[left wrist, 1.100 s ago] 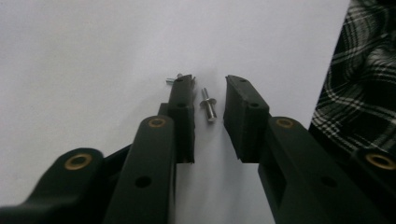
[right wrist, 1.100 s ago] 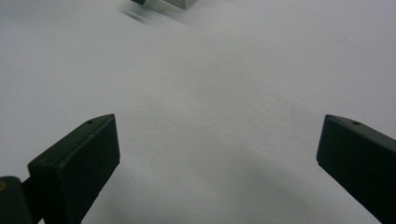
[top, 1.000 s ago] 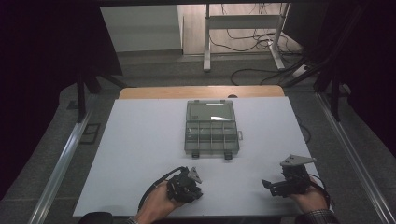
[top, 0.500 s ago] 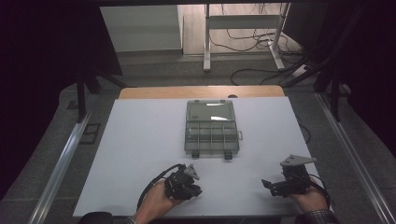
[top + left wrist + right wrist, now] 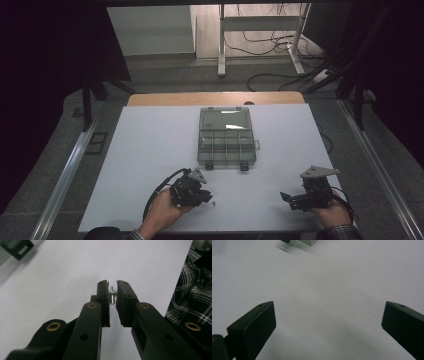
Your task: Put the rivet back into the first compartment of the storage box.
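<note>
Metal pin (image 5: 112, 295) pinched in left gripper (image 5: 112, 286) jaws — right gripper (image 5: 328, 322) jaws spread — compartment box (image 5: 226, 137) closed

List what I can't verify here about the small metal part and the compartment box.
- Small metal pin, left gripper view: lower end hidden between the left gripper pads.
- Same pin, high view: too small to identify.
- Compartment box, high view: contents too small; lid glare.
- Box, right gripper view: cut off by top edge.
</note>
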Demonstrator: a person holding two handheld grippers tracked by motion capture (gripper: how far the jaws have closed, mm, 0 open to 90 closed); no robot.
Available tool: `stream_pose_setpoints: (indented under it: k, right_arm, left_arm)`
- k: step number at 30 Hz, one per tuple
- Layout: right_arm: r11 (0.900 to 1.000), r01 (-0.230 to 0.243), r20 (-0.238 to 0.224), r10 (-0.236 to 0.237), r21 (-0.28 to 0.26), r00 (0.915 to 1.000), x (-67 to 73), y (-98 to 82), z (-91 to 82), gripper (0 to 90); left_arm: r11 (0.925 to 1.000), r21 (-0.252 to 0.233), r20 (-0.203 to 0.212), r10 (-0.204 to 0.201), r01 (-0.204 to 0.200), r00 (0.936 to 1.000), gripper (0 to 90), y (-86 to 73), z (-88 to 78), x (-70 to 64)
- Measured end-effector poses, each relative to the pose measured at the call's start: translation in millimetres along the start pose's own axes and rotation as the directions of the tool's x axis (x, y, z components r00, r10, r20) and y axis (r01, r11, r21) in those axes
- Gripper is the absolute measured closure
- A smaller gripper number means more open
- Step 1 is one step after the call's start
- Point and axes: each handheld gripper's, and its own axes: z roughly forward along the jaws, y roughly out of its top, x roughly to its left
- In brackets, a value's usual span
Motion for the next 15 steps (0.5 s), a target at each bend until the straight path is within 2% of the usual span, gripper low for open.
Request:
stream_pose_setpoints:
  k: [4,15]
  right_arm:
    - [1.0,-0.001,0.0,0.001,-0.003,1.0,-0.3,-0.1,-0.4,0.0]
    - [1.0,-0.001,0.0,0.001,-0.003,1.0,-0.4,-0.2,-0.1,0.0]
  left_arm:
    - [0.9995,-0.02,0.0,-0.023,0.023,0.9997,82.1,1.0,-5.5,5.9]
    - [0.9983,-0.047,-0.031,-0.036,0.034,0.9989,82.1,5.2,-16.0,18.7]
